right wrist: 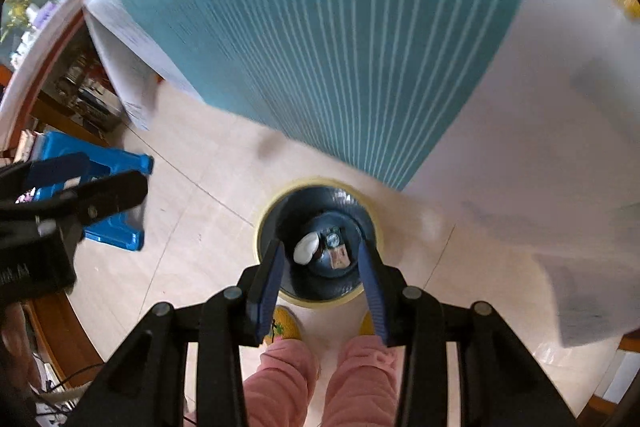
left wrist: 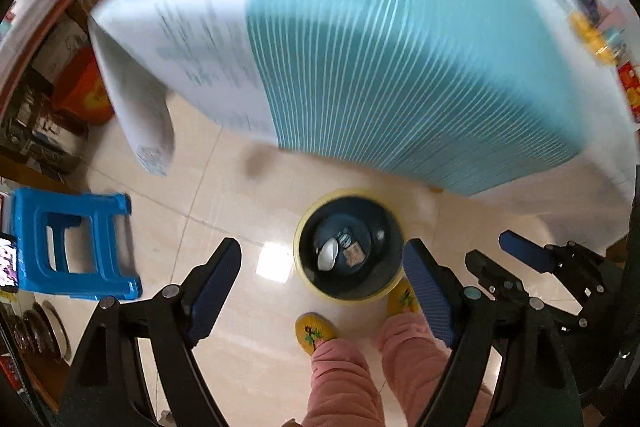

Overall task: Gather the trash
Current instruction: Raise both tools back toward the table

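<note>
A yellow-rimmed bin (left wrist: pixel 299 269) with a dark liner stands on the tiled floor, far below both grippers. A white crumpled piece (left wrist: pixel 328 253) and a small printed packet (left wrist: pixel 354 254) lie at its bottom. My left gripper (left wrist: pixel 322 245) hangs over it, open wide, with nothing between its blue pads. The right gripper (left wrist: pixel 492 247) shows beside it at the right edge. In the right wrist view my right gripper (right wrist: pixel 321 246) is open over the bin (right wrist: pixel 264 215), its fingers empty, with the white piece (right wrist: pixel 305 247) and the packet (right wrist: pixel 338 258) seen between them. The left gripper (right wrist: pixel 112 173) is at the left.
A table under a teal striped cloth (left wrist: pixel 400 67) (right wrist: pixel 320 27) stands just beyond the bin, with blurred items along its far edge. A blue plastic stool (left wrist: pixel 72 243) (right wrist: pixel 132 231) sits to the left. A person's pink trouser legs (left wrist: pixel 340 379) and yellow slippers (left wrist: pixel 314 331) are right behind the bin.
</note>
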Demonstrator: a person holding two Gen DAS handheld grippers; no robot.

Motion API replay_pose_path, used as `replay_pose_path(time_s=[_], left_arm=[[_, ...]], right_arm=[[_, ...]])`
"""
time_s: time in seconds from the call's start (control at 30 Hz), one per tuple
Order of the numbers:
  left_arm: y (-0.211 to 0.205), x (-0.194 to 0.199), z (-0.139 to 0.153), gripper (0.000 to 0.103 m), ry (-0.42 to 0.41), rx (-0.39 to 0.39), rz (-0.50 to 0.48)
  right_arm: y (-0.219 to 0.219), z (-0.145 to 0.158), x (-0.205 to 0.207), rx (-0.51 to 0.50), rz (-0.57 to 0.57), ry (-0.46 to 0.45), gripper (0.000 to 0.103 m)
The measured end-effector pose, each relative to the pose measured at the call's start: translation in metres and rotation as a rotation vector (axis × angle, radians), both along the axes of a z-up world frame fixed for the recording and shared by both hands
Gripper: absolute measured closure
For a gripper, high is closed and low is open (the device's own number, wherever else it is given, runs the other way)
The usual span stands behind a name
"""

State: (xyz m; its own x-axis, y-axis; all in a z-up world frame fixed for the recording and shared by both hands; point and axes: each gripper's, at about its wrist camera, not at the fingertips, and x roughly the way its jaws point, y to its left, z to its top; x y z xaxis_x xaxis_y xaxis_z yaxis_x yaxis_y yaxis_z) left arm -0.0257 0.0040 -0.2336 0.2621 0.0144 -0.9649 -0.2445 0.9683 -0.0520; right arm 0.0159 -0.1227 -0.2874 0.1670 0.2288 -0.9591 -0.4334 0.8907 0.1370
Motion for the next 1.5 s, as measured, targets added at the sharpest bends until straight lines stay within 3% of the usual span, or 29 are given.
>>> replay_pose_path(time_s=[0.13,0.27,0.43,0.6,0.77,0.87,1.0,1.13,1.23,1.3,1.5], left_arm=[[0.006,-0.003,0.068,0.021,-0.092,-0.018,-0.013],[0.005,-0.004,0.129,0.021,-0.155,0.017,-0.045],[0.003,-0.005,0.188,0.021,-0.248,0.025,-0.076],[-0.004,0.006,0.233,0.021,-0.343,0.067,-0.15],[-0.012,0.024,0.258,0.021,-0.391,0.035,-0.2],[-0.012,0.036,0.264,0.021,-0.406,0.003,-0.193],[-0.012,0.055,0.265,0.021,-0.423,-0.051,-0.164],[-0.019,0.087,0.252,0.02,-0.33,-0.061,-0.16],[-0.026,0.116,0.232,0.014,-0.241,-0.142,-0.147],[-0.034,0.134,0.218,0.013,-0.196,-0.186,-0.119],[-0.055,0.188,0.181,0.013,-0.129,-0.197,-0.007]], right_arm=[[-0.004,0.061,-0.004,0.024,-0.009,-0.077,0.064],[-0.013,0.12,-0.004,0.04,-0.05,-0.152,0.064],[-0.023,0.182,-0.003,0.049,-0.099,-0.271,0.064],[-0.036,0.241,0.005,0.065,-0.161,-0.418,0.064],[-0.039,0.278,0.018,0.036,-0.186,-0.528,0.064],[-0.048,0.288,0.026,-0.013,-0.197,-0.55,0.064],[-0.069,0.286,0.053,-0.02,-0.209,-0.506,0.064],[-0.096,0.275,0.094,-0.002,-0.218,-0.451,0.064],[-0.119,0.259,0.132,0.026,-0.193,-0.387,0.061],[-0.133,0.245,0.159,0.029,-0.163,-0.343,0.051],[-0.16,0.198,0.226,0.01,-0.01,-0.235,0.05]])
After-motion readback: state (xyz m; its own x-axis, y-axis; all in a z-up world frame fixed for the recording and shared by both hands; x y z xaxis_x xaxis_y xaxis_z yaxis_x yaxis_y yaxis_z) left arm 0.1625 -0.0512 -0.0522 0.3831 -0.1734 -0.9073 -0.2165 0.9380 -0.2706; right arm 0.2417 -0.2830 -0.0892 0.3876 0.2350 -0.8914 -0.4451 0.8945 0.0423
